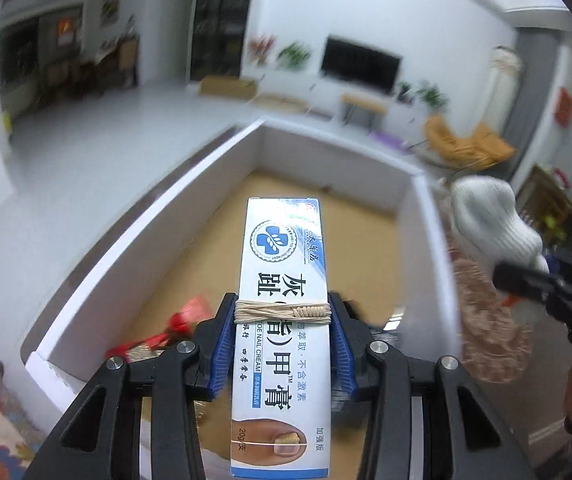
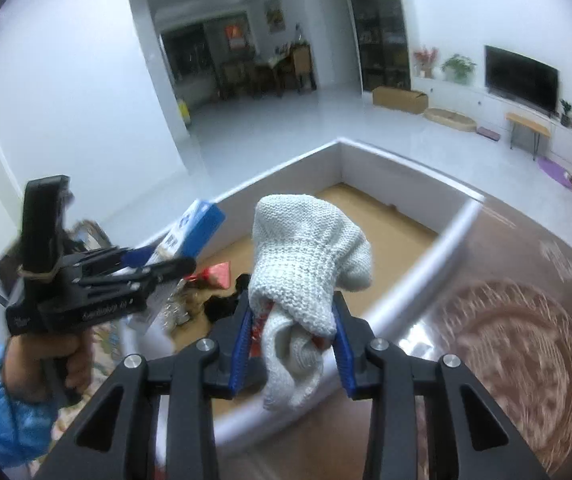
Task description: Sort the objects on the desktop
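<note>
Blue-white nail cream box [image 1: 282, 320] and bunched white knit glove [image 2: 305, 264], both above white bin [image 2: 405, 280].

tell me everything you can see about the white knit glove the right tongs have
The white knit glove is soft cotton-like fabric with a coarse ribbed weave, bunched and folded over itself rather than flat. Something red shows in its folds. The right tongs are shut on its lower part, blue pads pressing both sides, so the upper part bulges above the fingers and a loose end hangs below. It is held in the air over the near edge of the white-walled box, touching nothing else visible.
</note>
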Demonstrator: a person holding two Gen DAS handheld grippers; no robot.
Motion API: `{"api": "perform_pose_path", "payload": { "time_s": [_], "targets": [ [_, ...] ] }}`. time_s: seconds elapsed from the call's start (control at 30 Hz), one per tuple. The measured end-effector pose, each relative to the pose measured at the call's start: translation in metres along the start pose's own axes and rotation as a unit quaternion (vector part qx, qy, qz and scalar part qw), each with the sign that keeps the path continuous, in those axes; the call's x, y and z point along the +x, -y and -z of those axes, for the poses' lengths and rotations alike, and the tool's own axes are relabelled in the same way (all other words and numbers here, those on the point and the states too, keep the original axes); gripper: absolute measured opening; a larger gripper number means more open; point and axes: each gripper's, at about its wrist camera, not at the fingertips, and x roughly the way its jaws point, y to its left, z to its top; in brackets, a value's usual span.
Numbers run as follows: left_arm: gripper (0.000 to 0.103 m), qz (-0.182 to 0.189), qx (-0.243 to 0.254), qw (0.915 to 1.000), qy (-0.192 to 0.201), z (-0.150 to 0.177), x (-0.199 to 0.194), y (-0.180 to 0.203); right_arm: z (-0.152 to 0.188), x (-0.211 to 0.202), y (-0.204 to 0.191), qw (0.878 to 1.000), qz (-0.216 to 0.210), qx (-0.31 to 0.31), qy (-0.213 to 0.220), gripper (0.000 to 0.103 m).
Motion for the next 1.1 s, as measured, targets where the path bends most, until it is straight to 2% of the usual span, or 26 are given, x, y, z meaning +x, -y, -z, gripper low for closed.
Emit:
{"api": "perform_pose_path", "payload": {
  "time_s": [0.17, 0.2, 0.23, 0.27, 0.3, 0.33, 0.4, 0.43, 0.5, 0.57, 0.63, 0.7, 0.83, 0.97, 1.1],
  "targets": [
    [0.045, -0.010, -0.022, 0.9979, -0.059, -0.002, 0.035, -0.019, -0.020, 0.083, -0.009, 0.997, 0.021, -0.028, -0.066, 0.038],
    [0.047, -0.011, -0.030, 0.9970, -0.071, 0.001, 0.041, -0.019, -0.018, 0.096, -0.007, 0.997, 0.023, -0.026, -0.076, 0.042],
    [0.056, -0.010, -0.038, 0.9964, -0.075, 0.003, 0.044, -0.020, -0.017, 0.108, -0.003, 0.995, 0.025, -0.021, -0.090, 0.052],
    [0.074, -0.010, -0.045, 0.9961, -0.075, 0.006, 0.045, -0.020, -0.016, 0.119, 0.002, 0.994, 0.029, -0.013, -0.106, 0.058],
    [0.081, -0.011, -0.050, 0.9960, -0.073, 0.007, 0.044, -0.020, -0.015, 0.125, 0.006, 0.993, 0.031, -0.007, -0.114, 0.068],
    [0.083, -0.011, -0.052, 0.9964, -0.065, 0.009, 0.041, -0.021, -0.015, 0.126, 0.011, 0.993, 0.029, 0.000, -0.115, 0.072],
    [0.085, -0.010, -0.048, 0.9975, -0.050, 0.010, 0.031, -0.018, -0.017, 0.117, 0.015, 0.994, 0.021, 0.006, -0.103, 0.078],
    [0.088, -0.014, -0.046, 0.9979, -0.042, 0.010, 0.026, -0.017, -0.020, 0.111, 0.017, 0.995, 0.020, 0.008, -0.096, 0.084],
    [0.092, -0.028, -0.042, 0.9985, -0.020, 0.010, 0.015, -0.011, -0.027, 0.096, 0.021, 0.996, 0.021, 0.008, -0.086, 0.090],
    [0.102, -0.037, -0.044, 0.9983, 0.012, 0.014, -0.001, -0.006, -0.033, 0.078, 0.022, 0.997, 0.018, 0.005, -0.079, 0.095],
    [0.103, -0.038, -0.050, 0.9978, 0.021, 0.011, -0.006, -0.004, -0.036, 0.067, 0.026, 0.996, 0.021, 0.004, -0.082, 0.102],
    [0.103, -0.044, -0.052, 0.9976, 0.013, 0.009, -0.005, 0.003, -0.034, 0.060, 0.031, 0.995, 0.027, 0.004, -0.091, 0.102],
    [0.103, -0.090, -0.049, 0.9947, 0.002, 0.010, -0.002, 0.017, -0.016, 0.053, 0.036, 0.994, 0.040, 0.004, -0.101, 0.102],
    [0.103, -0.109, -0.059, 0.9921, 0.015, 0.010, -0.010, 0.025, -0.003, 0.050, 0.033, 0.994, 0.042, -0.007, -0.104, 0.102],
    [0.103, -0.150, -0.035, 0.9878, 0.021, 0.008, -0.016, 0.038, 0.002, 0.049, 0.030, 0.994, 0.043, -0.014, -0.096, 0.102]
  ]
}}
